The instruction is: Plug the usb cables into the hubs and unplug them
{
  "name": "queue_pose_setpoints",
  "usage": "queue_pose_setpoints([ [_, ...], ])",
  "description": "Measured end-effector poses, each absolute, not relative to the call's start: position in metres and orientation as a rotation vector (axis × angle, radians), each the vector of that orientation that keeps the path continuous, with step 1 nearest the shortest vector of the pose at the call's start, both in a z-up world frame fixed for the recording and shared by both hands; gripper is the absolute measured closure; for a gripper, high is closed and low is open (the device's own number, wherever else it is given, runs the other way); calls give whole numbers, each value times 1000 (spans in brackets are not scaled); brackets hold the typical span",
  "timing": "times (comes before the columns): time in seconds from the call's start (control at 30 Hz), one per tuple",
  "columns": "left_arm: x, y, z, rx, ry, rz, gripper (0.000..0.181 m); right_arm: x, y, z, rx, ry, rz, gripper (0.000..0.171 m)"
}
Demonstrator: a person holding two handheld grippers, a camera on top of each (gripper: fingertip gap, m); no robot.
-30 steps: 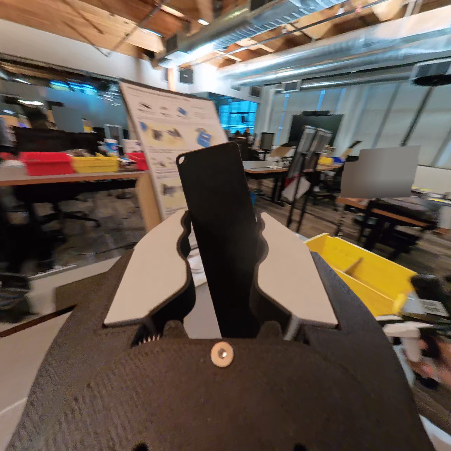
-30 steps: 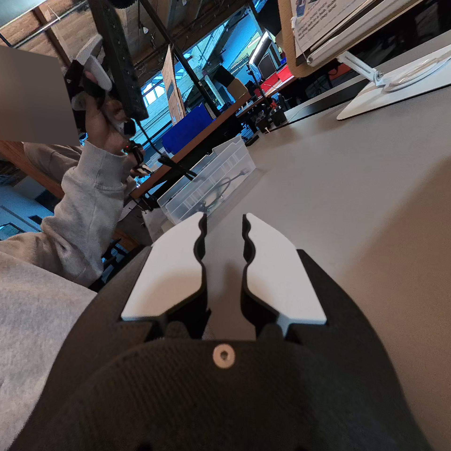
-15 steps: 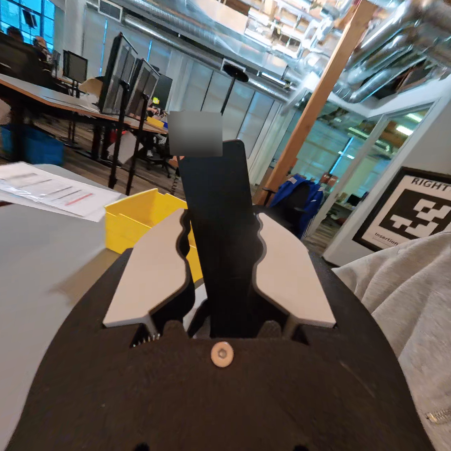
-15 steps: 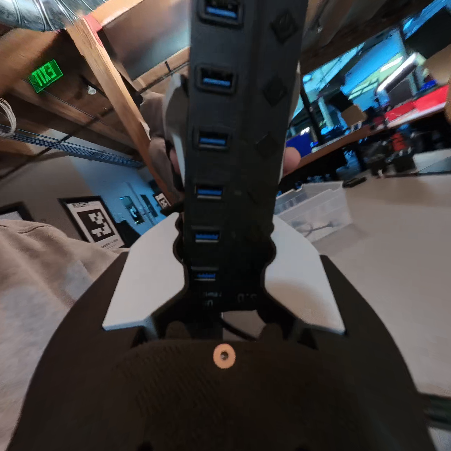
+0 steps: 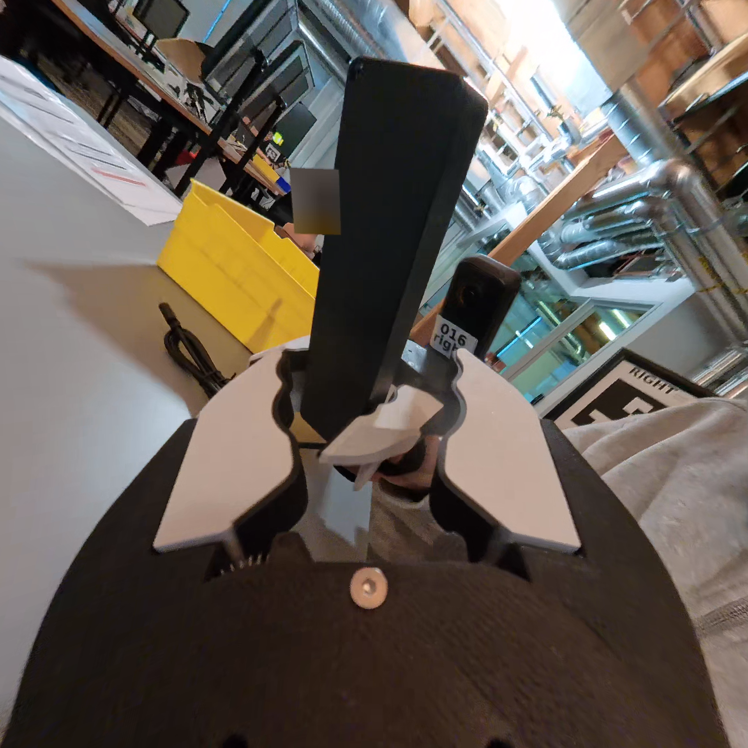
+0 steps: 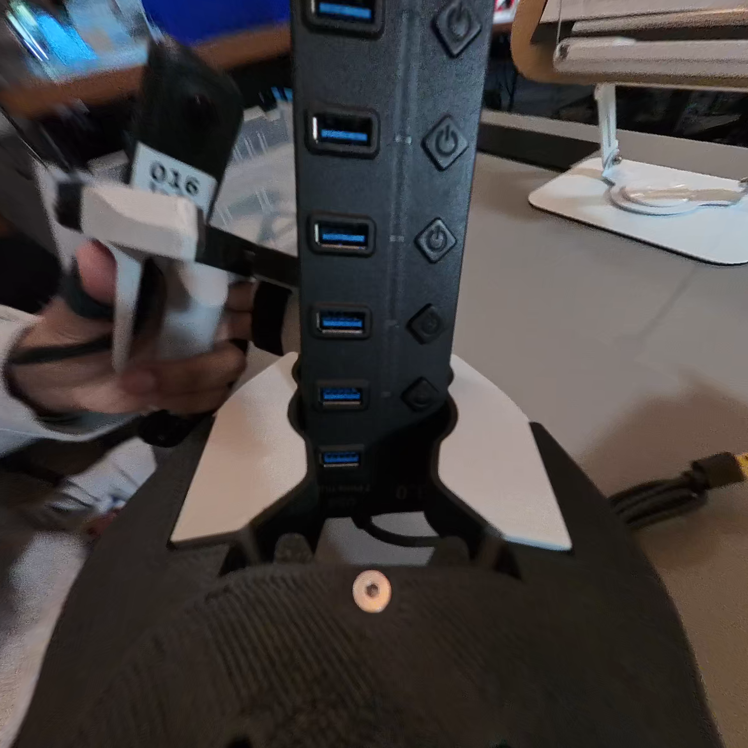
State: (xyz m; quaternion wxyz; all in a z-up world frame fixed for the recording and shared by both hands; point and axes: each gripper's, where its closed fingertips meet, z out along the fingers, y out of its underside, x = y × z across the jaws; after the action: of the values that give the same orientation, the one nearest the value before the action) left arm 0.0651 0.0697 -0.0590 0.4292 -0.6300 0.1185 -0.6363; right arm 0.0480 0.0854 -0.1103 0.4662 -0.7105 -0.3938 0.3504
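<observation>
R gripper (image 6: pixel 374 388) pinched the USB hub (image 6: pixel 384 194) near its cable end, port face toward its cam, prob. to present the blue sockets for plugging. L gripper (image 5: pixel 370 384) was spread, hub's plain back at 12 o'clock, apparently released. Bundled cable (image 6: pixel 668 491) lay on table (image 6: pixel 607 324) at 3 o'clock.

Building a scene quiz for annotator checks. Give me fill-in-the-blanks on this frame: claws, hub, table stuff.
1. The right claw is shut on the black ___.
2. The ports down the front of the hub are coloured ___.
3. In the left wrist view, the bin beyond the coiled cable is ___.
4. The left claw stands ___, gripping nothing.

Missing words: hub; blue; yellow; open.
</observation>
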Motion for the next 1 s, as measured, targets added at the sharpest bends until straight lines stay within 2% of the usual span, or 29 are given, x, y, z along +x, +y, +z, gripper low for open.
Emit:
queue_pose_setpoints([
  [0.13,63,70,-68,-1597,205,-1600,111,39,80,-129,-1745,-1118,560,106],
  [0.23,54,74,-77,-1612,177,-1492,146,32,74,-128,-1723,-1120,521,106],
  [0.27,49,75,-79,-1626,171,-1477,151,30,73,-126,-1716,-1108,552,107],
  [0.57,1,97,-84,-1595,2,-1431,157,38,73,-110,-1578,-1055,643,107],
  [0.8,-13,99,-68,-1502,22,-1439,157,36,66,-107,-1627,-946,1016,106],
  [0.93,-2,92,-66,-1490,74,-1540,158,31,59,-104,-1658,-845,1282,100],
  [1.0,7,88,-67,-1503,134,-1547,157,30,55,-103,-1659,-832,1395,111],
])
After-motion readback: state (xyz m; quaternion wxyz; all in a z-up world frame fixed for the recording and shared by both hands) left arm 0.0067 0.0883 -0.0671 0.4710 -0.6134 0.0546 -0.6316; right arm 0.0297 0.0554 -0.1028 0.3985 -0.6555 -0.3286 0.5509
